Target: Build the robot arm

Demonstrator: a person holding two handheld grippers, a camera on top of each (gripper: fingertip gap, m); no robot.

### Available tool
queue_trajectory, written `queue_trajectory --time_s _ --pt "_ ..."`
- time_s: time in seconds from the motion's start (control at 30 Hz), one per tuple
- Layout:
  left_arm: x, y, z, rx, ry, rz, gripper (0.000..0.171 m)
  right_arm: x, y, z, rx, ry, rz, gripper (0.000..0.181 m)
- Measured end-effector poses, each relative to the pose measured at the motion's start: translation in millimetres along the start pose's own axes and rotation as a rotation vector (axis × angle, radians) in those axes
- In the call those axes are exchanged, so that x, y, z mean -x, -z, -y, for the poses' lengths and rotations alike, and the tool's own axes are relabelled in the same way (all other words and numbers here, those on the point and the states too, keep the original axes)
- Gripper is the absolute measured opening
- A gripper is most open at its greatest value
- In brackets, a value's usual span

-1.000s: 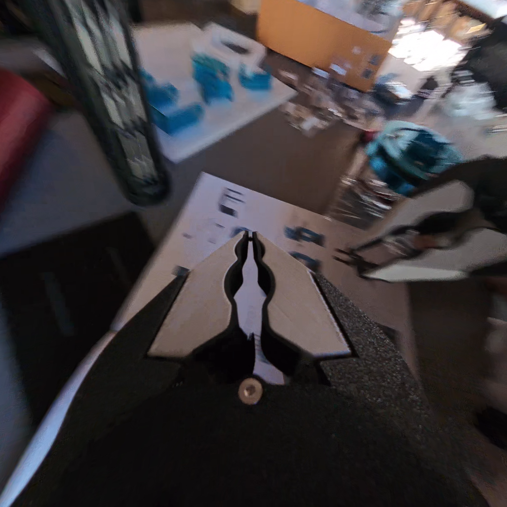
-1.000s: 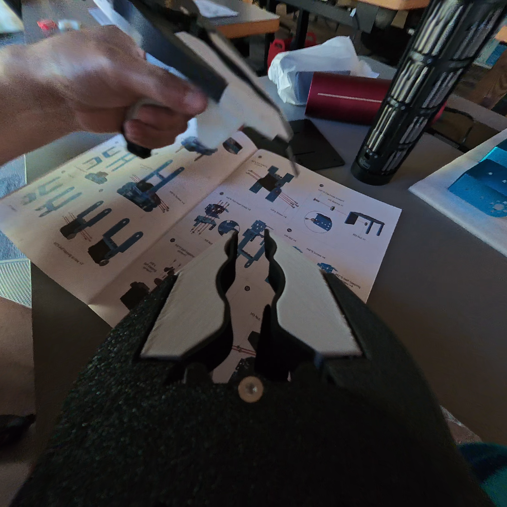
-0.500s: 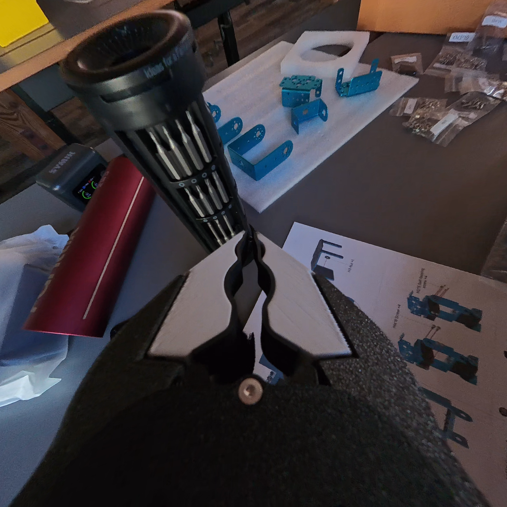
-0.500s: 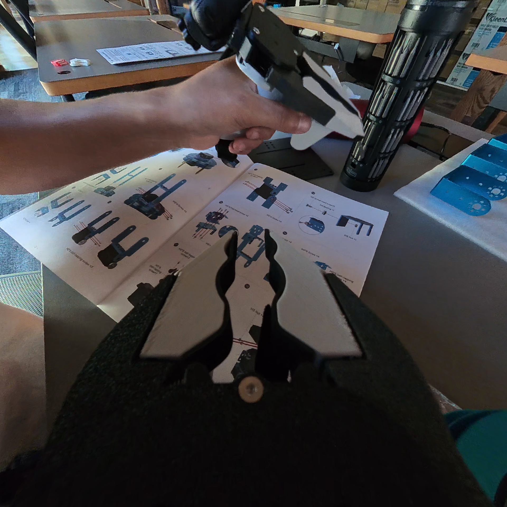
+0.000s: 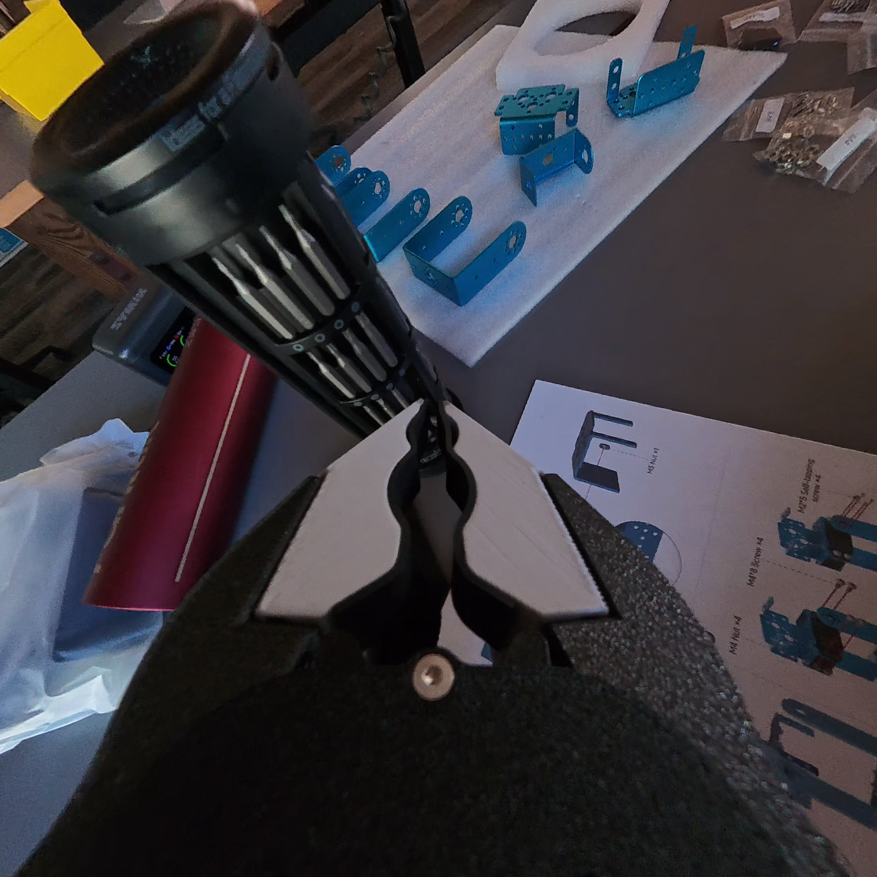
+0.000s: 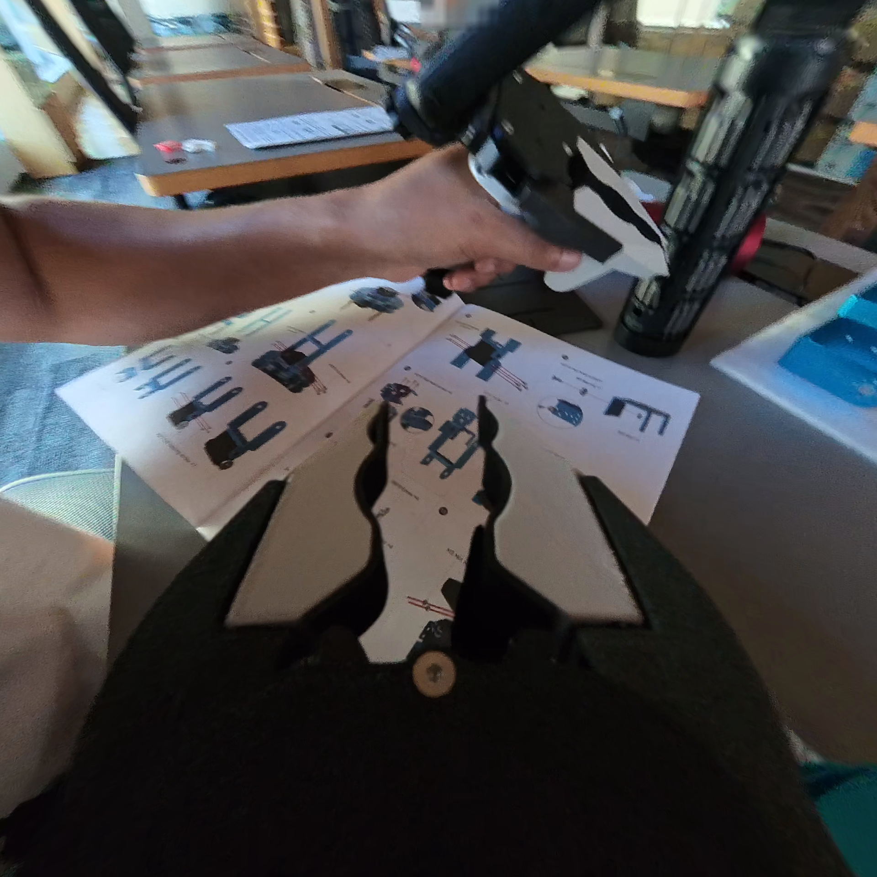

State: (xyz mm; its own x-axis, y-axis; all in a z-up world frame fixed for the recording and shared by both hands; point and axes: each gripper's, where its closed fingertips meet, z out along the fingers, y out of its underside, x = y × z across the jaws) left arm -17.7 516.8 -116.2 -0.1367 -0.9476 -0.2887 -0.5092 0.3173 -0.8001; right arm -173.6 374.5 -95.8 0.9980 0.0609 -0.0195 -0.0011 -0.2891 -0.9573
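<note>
A tall black bit-holder tower (image 5: 265, 265) with rows of metal bits stands on the grey table; it also shows in the right wrist view (image 6: 702, 213). My left gripper (image 5: 433, 409) is shut, with its tips against the tower's lower side. In the right wrist view it (image 6: 657, 256) is held by a person's hand (image 6: 427, 228). My right gripper (image 6: 432, 405) is open and empty, hovering above an open instruction booklet (image 6: 593, 427), which also shows in the left wrist view (image 5: 712, 474).
A red cylinder (image 5: 190, 465) and a white plastic bag (image 5: 42, 569) lie left of the tower. A white foam sheet (image 5: 593, 228) carries several blue metal brackets (image 5: 465, 265). Bags of screws (image 5: 807, 137) lie at the far right. A black plate (image 6: 536, 308) lies behind the booklet. Left tips to right tips: about 20 cm. The right gripper is farther from the red cylinder (image 5: 190, 465), some 35 cm, than the left, some 15 cm.
My left gripper swung from above the booklet to the tower and closed in on its lower side. My right gripper has opened wider over the booklet.
</note>
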Motion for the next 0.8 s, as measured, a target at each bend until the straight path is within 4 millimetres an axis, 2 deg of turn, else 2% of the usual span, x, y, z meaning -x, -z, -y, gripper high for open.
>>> queue_trajectory --time_s 0.07,0.13,0.2,0.23,0.27,0.3,0.37,0.4,0.43,0.5,0.53,0.57,0.67,0.73,0.8 --pt "-0.4 -1.2 1.4 0.001 -0.008 -0.005 0.001 -0.2 15.4 14.6 0.012 0.0 0.068 0.063" --pt "-0.7 -2.4 2.8 -0.001 -0.01 -0.016 0.001 -3.8 45.7 44.4 0.028 -0.039 0.176 0.073" --pt "-0.2 -3.3 3.7 -0.006 -0.012 -0.024 0.001 -27.6 69.8 78.1 0.042 -0.003 0.238 0.076" --pt "-0.3 -3.6 4.0 -0.011 -0.009 -0.028 0.001 -48.4 70.6 94.1 0.03 0.053 0.224 0.075" --pt "-0.3 -3.6 4.1 -0.016 -0.009 -0.03 0.001 -75.9 61.3 103.7 0.033 0.135 0.169 0.074" --pt "-0.6 -3.5 4.0 -0.019 -0.012 -0.031 0.001 -104.2 43.8 105.0 0.066 0.237 0.121 0.076" --pt "-0.1 -2.6 2.9 -0.014 -0.026 -0.025 0.001 -150.7 -2.7 85.9 0.215 0.407 0.131 0.076" --pt "-0.2 -2.3 2.7 -0.014 -0.029 -0.025 0.001 -168.6 -27.8 76.0 0.25 0.413 0.159 0.08" --pt "-0.4 -2.5 2.9 -0.018 -0.025 -0.029 0.001 -176.6 -50.7 67.2 0.258 0.37 0.229 0.082" --pt "-0.6 -3.3 3.8 -0.022 -0.011 -0.037 0.001 -190.1 -91.8 43.4 0.309 0.298 0.322 0.086" --pt "-0.1 -3.6 4.1 -0.023 -0.01 -0.037 0.001 -195.1 -108.7 33.0 0.323 0.273 0.341 0.096" --pt "0.3 -4.0 4.3 -0.024 -0.01 -0.037 0.001 -193.0 -120.8 28.7 0.305 0.243 0.377 0.095" --pt "0.2 -4.3 4.6 -0.027 -0.01 -0.04 0.001 -189.1 -144.2 26.4 0.256 0.322 0.384 0.091" --pt "0.6 -4.6 4.8 -0.03 -0.005 -0.042 0.001 -186.1 -152.2 28.8 0.223 0.363 0.385 0.083" --pt "0.7 -4.9 5.2 -0.033 0.004 -0.047 0.001 -184.1 -158.4 25.1 0.226 0.374 0.391 0.082"
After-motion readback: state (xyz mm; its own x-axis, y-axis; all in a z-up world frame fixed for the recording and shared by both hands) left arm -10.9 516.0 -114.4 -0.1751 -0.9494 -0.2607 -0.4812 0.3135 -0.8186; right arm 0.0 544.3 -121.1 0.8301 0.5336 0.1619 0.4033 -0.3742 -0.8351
